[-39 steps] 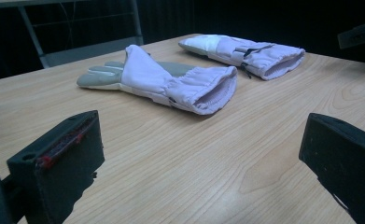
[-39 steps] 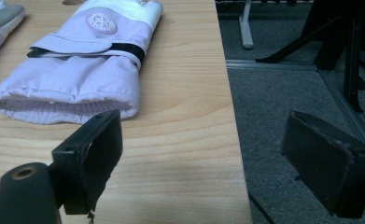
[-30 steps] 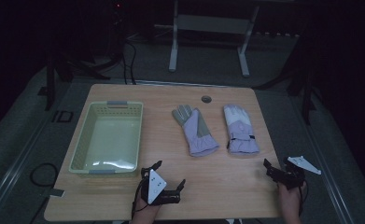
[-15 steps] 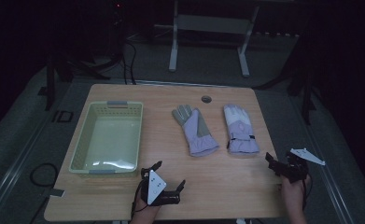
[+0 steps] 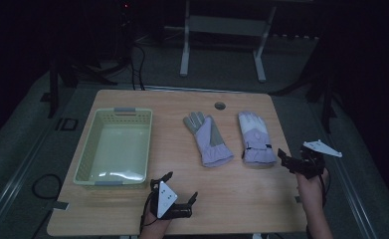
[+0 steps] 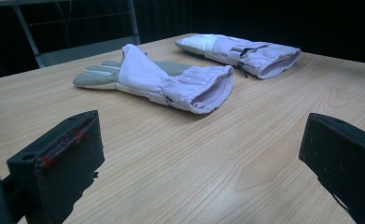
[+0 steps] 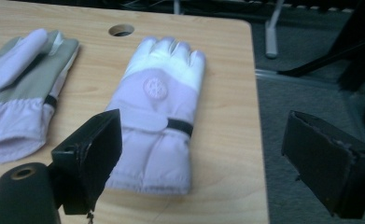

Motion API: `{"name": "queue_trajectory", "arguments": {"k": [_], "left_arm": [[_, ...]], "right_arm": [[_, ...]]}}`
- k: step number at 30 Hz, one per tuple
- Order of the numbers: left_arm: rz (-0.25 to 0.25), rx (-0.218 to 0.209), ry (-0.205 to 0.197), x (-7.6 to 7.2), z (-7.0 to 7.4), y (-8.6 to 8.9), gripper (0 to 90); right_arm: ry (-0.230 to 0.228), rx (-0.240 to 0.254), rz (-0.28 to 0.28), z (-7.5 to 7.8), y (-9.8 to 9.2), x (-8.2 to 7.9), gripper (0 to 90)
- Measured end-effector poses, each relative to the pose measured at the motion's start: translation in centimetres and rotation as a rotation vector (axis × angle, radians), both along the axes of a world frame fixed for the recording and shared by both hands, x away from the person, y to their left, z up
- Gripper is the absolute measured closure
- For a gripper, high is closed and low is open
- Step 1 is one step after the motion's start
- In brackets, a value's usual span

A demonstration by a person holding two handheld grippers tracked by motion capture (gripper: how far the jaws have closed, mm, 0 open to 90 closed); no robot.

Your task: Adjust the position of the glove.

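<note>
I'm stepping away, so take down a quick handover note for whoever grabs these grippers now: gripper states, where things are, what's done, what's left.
Left gripper: open, holding nothing, low over the near table edge, beside the basket.
Right gripper: open, holding nothing, at the right table edge, facing the cuff of the right-hand glove.
Palm-up glove lies beside it mid-table.
Done: nothing gripped, nothing in the basket.
Left: probably both gloves go into the basket.
</note>
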State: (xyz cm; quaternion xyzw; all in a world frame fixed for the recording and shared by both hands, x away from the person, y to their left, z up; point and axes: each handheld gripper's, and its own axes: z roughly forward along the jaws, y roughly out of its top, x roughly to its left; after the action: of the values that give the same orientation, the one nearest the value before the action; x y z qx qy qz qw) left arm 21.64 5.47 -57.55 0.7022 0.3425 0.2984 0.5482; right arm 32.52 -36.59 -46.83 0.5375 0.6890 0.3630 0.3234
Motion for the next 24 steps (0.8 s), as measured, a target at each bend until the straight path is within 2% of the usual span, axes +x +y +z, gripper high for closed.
{"name": "queue_trajectory", "arguments": {"k": [1,2,4,5,6,7,8,9,10,12,13,14,16,17,18,21,22,24], "left_arm": [[0.000,0.000,0.000,0.0,0.0,0.0,0.0],[0.001,0.001,-0.003,0.0,0.0,0.0,0.0],[0.000,0.001,-0.005,0.0,0.0,0.0,0.0],[-0.003,0.003,-0.007,-0.1,0.0,0.0,0.0],[-0.008,0.001,-0.007,-0.1,0.0,0.0,0.0],[-0.012,-0.001,-0.009,-0.2,0.0,0.0,0.0],[-0.013,-0.002,-0.009,-0.1,0.0,0.1,0.0],[-0.009,-0.006,-0.002,-0.1,0.0,0.1,0.0],[-0.006,-0.014,0.011,0.0,0.0,0.1,0.0],[-0.004,-0.017,0.015,0.1,0.0,0.2,0.0],[-0.003,-0.019,0.015,0.1,0.0,0.2,0.0],[-0.003,-0.019,0.015,0.1,0.0,0.2,0.0],[-0.005,-0.015,0.010,0.0,0.0,0.1,0.0],[-0.004,-0.013,0.007,0.0,0.0,0.1,0.0],[-0.008,-0.011,0.006,0.0,0.0,0.1,0.0],[-0.011,-0.011,0.006,0.0,0.0,0.1,0.0],[-0.011,-0.012,0.006,0.0,0.0,0.1,0.0],[-0.012,-0.011,0.002,-0.1,0.0,0.1,0.0]], "right_arm": [[0.000,0.000,0.000,0.0,0.0,0.0,11.8],[-0.002,0.007,0.006,0.8,0.3,0.3,11.7],[-0.010,0.004,0.004,1.2,0.5,0.5,11.6],[-0.005,0.016,0.005,2.0,0.7,0.8,14.8],[-0.005,0.016,0.005,2.0,0.7,0.8,14.8],[0.020,0.030,0.017,2.4,0.7,1.1,13.5],[0.054,0.069,0.030,3.0,0.8,1.6,13.5],[0.054,0.069,0.030,3.0,0.8,1.6,13.5],[0.020,0.062,0.021,3.7,1.2,1.8,13.7],[0.009,0.049,0.024,4.1,1.5,1.9,13.6],[-0.005,0.067,0.043,4.8,2.0,2.2,12.6],[-0.005,0.067,0.043,4.8,2.0,2.2,12.6],[-0.032,0.096,0.091,5.8,2.9,2.5,12.6],[-0.032,0.096,0.091,5.8,2.9,2.5,12.6],[-0.052,0.098,0.109,6.3,3.8,2.6,13.5],[-0.057,0.105,0.138,6.7,4.7,2.8,15.6],[-0.068,0.103,0.165,6.9,5.7,3.1,16.5],[-0.057,0.104,0.201,7.0,6.9,3.5,18.5]]}}
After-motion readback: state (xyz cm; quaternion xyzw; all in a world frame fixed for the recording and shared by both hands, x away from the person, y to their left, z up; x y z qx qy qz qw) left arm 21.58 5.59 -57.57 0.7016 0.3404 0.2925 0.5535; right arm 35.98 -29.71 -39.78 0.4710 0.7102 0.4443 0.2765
